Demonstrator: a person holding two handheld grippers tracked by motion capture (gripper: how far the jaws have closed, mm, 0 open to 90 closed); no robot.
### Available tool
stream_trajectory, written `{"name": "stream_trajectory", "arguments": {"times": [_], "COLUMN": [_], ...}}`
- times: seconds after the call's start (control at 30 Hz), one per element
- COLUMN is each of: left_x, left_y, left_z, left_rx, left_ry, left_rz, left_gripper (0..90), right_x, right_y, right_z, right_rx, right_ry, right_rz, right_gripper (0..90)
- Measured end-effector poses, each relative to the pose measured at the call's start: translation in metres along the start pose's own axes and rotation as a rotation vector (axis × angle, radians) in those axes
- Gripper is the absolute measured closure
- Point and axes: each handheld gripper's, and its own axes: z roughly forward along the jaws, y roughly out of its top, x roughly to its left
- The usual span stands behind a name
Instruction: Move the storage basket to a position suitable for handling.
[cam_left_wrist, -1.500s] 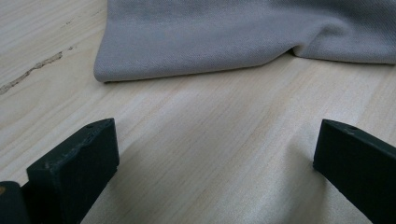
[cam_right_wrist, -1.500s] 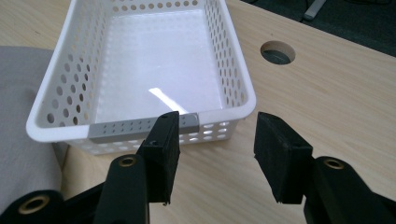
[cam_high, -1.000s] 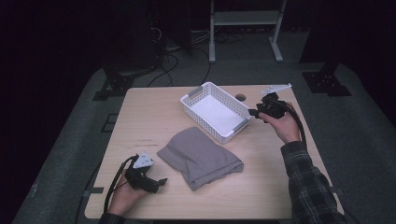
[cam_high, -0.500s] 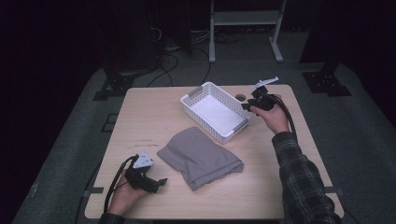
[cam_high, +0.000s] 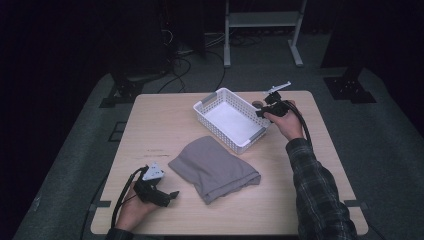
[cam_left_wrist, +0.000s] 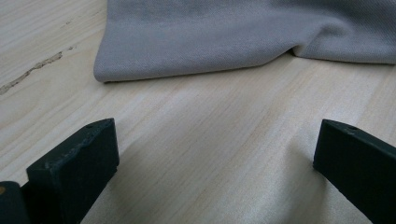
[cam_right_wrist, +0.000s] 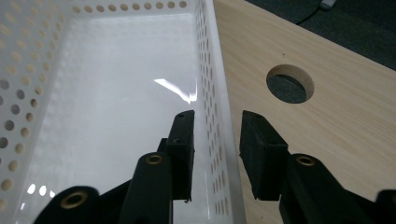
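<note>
A white perforated basket (cam_high: 220, 131) stands empty at the table's back middle. A grey folded cloth (cam_high: 215, 167) lies flat in front of it. My right gripper (cam_high: 260, 112) is at the basket's right end. In the right gripper view, my right gripper (cam_right_wrist: 217, 121) is open and straddles the basket's wall (cam_right_wrist: 212, 60), one jaw inside and one outside. My left gripper (cam_high: 172, 195) rests low at the front left and points at the cloth. In the left gripper view, my left gripper (cam_left_wrist: 217, 135) is wide open over bare wood, with the cloth (cam_left_wrist: 233, 32) a short way ahead.
The light wooden table (cam_high: 165, 120) has a round hole (cam_right_wrist: 289, 84) just right of the basket. Dark floor, cables and a white stand lie beyond the far edge. A scratch marks the wood (cam_left_wrist: 32, 70) left of the cloth.
My right gripper has moved left and forward from beside the basket to straddle its right wall. The left gripper, cloth and basket have stayed still.
</note>
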Motion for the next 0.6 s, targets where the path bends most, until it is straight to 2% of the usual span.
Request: {"name": "stream_trajectory", "arguments": {"times": [0.13,0.6], "left_x": [-0.0001,-0.0002], "left_y": [0.0,0.0], "left_z": [0.0,0.0001], "left_rx": [0.0,-0.001], "left_ry": [-0.001,-0.003], "left_rz": [0.0,0.002], "left_gripper": [0.0,0.0], "right_x": [-0.0004,-0.0057], "right_y": [0.0007,-0.0014], "right_z": [0.0049,0.0031], "right_rx": [0.012,0.038], "right_ry": [-0.001,0.026], "right_rz": [0.0,0.025], "right_gripper": [70.6,83.3]}}
